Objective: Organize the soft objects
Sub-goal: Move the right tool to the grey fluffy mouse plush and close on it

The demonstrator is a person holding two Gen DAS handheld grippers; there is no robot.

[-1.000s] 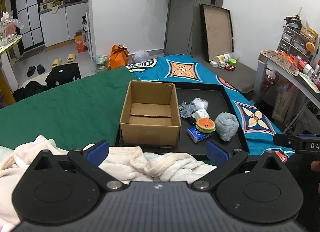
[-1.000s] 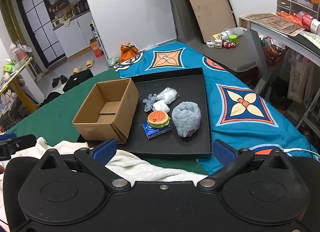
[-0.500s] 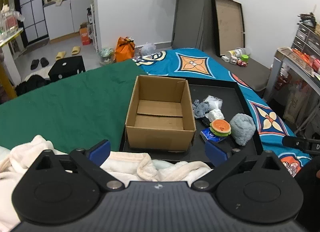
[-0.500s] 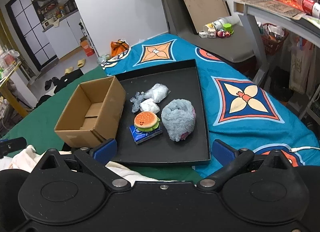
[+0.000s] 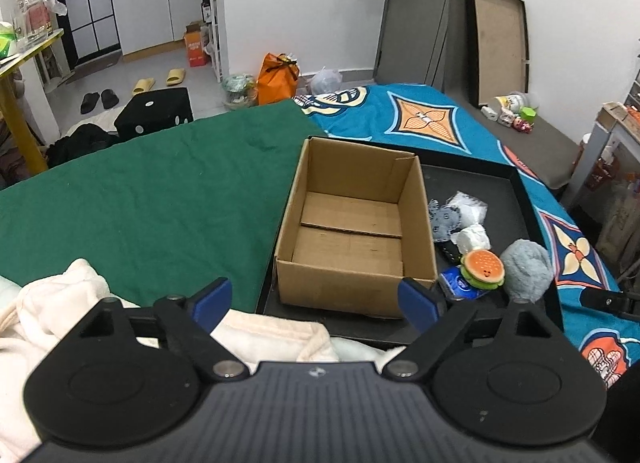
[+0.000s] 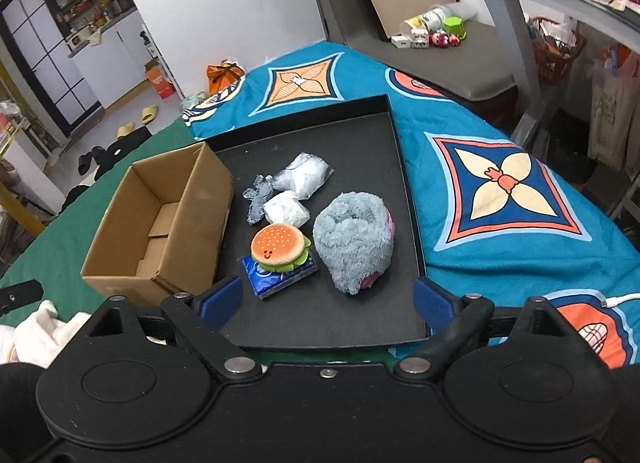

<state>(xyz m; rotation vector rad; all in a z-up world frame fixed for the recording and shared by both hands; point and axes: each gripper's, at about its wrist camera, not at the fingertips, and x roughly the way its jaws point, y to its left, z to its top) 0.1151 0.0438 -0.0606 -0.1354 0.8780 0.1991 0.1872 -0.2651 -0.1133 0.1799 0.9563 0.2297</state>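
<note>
Nearer cardboard box (image 5: 352,223) (no legible label)

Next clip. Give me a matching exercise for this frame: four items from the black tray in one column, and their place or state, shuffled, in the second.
Items
1. cardboard box
2. burger plush
3. grey fluffy plush
4. blue tissue pack

Place or state
A. lies under the burger plush
B. nearest the right rim of the black tray
C. open on top, nothing inside
D. orange bun with a smiling face, resting on another item

Pairs: 1-C, 2-D, 3-B, 4-A
</note>
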